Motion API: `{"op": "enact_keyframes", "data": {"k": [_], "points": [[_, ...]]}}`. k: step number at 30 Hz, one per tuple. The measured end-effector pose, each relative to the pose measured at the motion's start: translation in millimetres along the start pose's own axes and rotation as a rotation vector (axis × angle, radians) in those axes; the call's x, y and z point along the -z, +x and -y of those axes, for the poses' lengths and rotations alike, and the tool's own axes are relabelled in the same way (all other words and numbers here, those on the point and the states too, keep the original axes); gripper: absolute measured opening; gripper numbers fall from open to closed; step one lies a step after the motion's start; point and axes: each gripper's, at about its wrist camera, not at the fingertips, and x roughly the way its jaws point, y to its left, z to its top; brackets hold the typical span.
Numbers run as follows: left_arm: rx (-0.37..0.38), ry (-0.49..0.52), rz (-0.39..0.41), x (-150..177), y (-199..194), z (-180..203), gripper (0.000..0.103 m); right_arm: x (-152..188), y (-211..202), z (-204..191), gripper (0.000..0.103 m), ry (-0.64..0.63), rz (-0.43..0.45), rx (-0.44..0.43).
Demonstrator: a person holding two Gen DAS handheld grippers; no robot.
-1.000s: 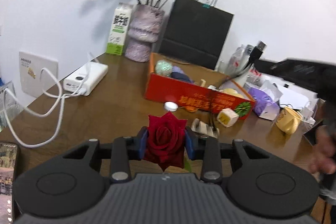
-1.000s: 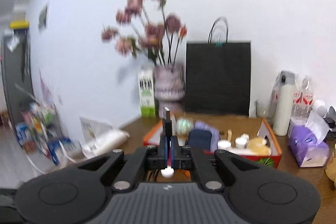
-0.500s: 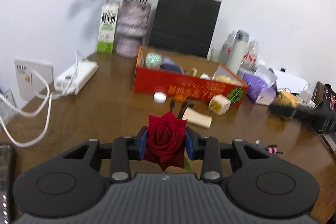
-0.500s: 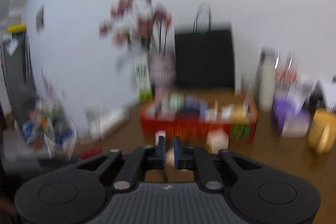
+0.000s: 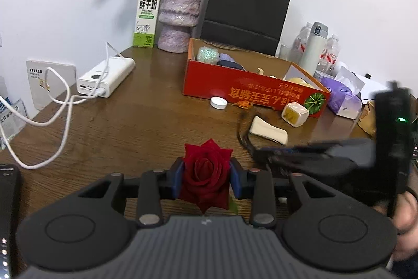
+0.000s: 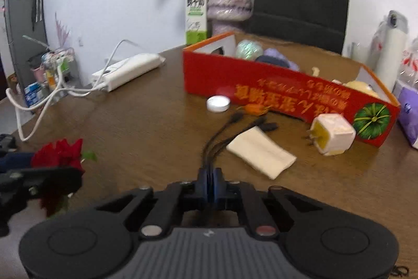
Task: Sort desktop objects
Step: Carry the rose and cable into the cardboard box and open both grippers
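Left gripper clamps red rose above the table. Right gripper pinches black multi-head cable beside cream cloth. Milk carton reads 鲜牛奶; red box lettering is upside down.

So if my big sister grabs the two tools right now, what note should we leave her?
Left tool: shut on the red rose, held above the table.
Right tool: shut on the black multi-plug cable; its plug ends lie on the table by the cream cloth.
Red box: already holds a glittery ball, a dark pouch and some small bits.
Loose in front of the box: white cap, small orange thing, white-and-yellow cube, and the cloth.
Left to do: put away the rose and cable, then the loose things, probably in the box.
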Motion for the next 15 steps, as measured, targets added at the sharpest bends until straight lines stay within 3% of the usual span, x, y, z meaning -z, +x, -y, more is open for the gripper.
{"op": "enact_keyframes", "data": {"k": [1, 4, 7, 15], "points": [[-0.002, -0.005, 0.006, 0, -2, -2, 0.036, 4, -8, -3, 0.003, 0.011, 0.006, -0.022], [-0.005, -0.021, 0.004, -1, -3, -6, 0.036, 27, -52, -17, 0.001, 0.047, 0.12, 0.045], [0.003, -0.022, 0.012, -3, -6, -3, 0.036, 36, -102, -19, 0.001, 0.103, 0.213, 0.038], [0.023, -0.003, 0.052, -20, -12, 15, 0.036, 24, -182, 4, 0.001, 0.157, 0.378, 0.074]]}}
